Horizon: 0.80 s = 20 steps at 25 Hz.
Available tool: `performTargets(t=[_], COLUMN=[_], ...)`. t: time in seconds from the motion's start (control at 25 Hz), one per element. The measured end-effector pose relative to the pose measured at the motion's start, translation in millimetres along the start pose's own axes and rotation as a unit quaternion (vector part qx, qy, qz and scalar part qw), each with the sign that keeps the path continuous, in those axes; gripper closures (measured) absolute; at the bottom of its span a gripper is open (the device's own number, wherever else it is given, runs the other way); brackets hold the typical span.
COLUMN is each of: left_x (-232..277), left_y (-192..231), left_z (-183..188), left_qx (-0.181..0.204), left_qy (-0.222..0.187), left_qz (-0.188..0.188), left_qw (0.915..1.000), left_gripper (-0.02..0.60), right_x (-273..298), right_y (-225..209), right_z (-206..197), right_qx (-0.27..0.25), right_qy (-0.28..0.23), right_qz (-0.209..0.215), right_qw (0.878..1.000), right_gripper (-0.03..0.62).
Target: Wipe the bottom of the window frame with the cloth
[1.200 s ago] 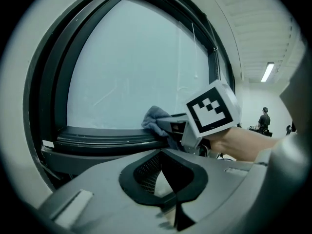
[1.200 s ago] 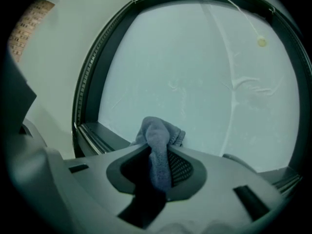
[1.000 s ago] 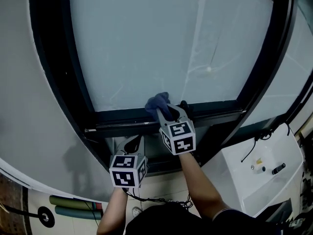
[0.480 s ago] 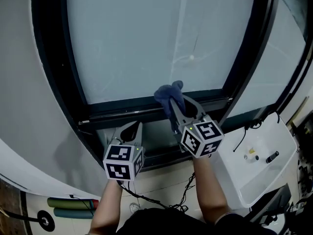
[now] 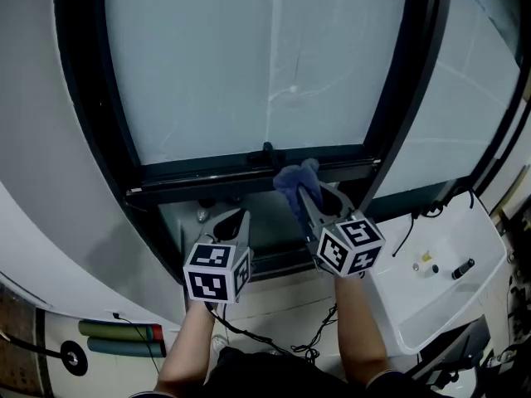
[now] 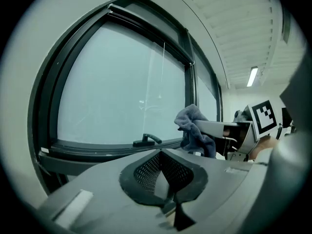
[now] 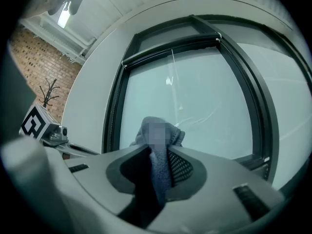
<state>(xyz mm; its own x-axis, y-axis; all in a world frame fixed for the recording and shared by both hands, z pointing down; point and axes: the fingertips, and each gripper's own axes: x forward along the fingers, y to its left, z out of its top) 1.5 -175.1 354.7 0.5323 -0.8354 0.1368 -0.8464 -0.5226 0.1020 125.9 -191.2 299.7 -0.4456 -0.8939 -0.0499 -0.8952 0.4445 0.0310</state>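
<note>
A dark window frame surrounds frosted glass, and its bottom rail runs across the middle of the head view. My right gripper is shut on a bunched blue cloth, which sits at the rail just right of the black window handle. Whether the cloth touches the rail cannot be told. The right gripper view has the cloth pinched between the jaws. Below the rail, further left, my left gripper is shut and empty. From the left gripper view, the cloth hangs right of the handle.
A white box-like unit with black cables stands low at the right. Green rolls lie on the floor at the lower left. Loose cables trail under the sill. A brick wall and a coat stand are off to the left.
My right gripper has carried the cloth to the right along the bottom rail, uncovering the window handle. The left gripper has hardly shifted.
</note>
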Motion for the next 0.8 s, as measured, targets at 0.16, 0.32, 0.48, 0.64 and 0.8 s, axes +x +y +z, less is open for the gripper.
performTargets(t=[0.16, 0.32, 0.48, 0.64, 0.8], left_x=[-2.3, -5.4, -7.5, -10.0, -12.7], left_y=[-17.7, -29.0, -37.9, -40.9, -43.5], left_z=[-10.8, -12.7, -12.2, -11.9, -11.4], left_qx=[0.005, 0.008, 0.011, 0.012, 0.011], left_qy=[0.012, 0.014, 0.013, 0.011, 0.008], left_qz=[0.004, 0.009, 0.014, 0.018, 0.02], left_qw=[0.9999, 0.9998, 0.9997, 0.9997, 0.9997], left_gripper=[0.575, 0.575, 0.575, 0.575, 0.575], right_x=[-12.4, -21.2, -26.4, -28.9, -31.4], right_y=[-5.2, -8.5, -11.4, -10.6, -8.3], right_z=[-17.5, -25.0, -25.2, -23.7, -22.0], right_qx=[0.006, 0.013, 0.013, 0.013, 0.009], right_qy=[0.017, 0.02, 0.02, 0.017, 0.017], right_qz=[0.01, 0.017, 0.024, 0.03, 0.036], right_qw=[1.0, 1.0, 0.999, 0.999, 0.999], right_gripper=[0.494, 0.494, 0.494, 0.494, 0.494])
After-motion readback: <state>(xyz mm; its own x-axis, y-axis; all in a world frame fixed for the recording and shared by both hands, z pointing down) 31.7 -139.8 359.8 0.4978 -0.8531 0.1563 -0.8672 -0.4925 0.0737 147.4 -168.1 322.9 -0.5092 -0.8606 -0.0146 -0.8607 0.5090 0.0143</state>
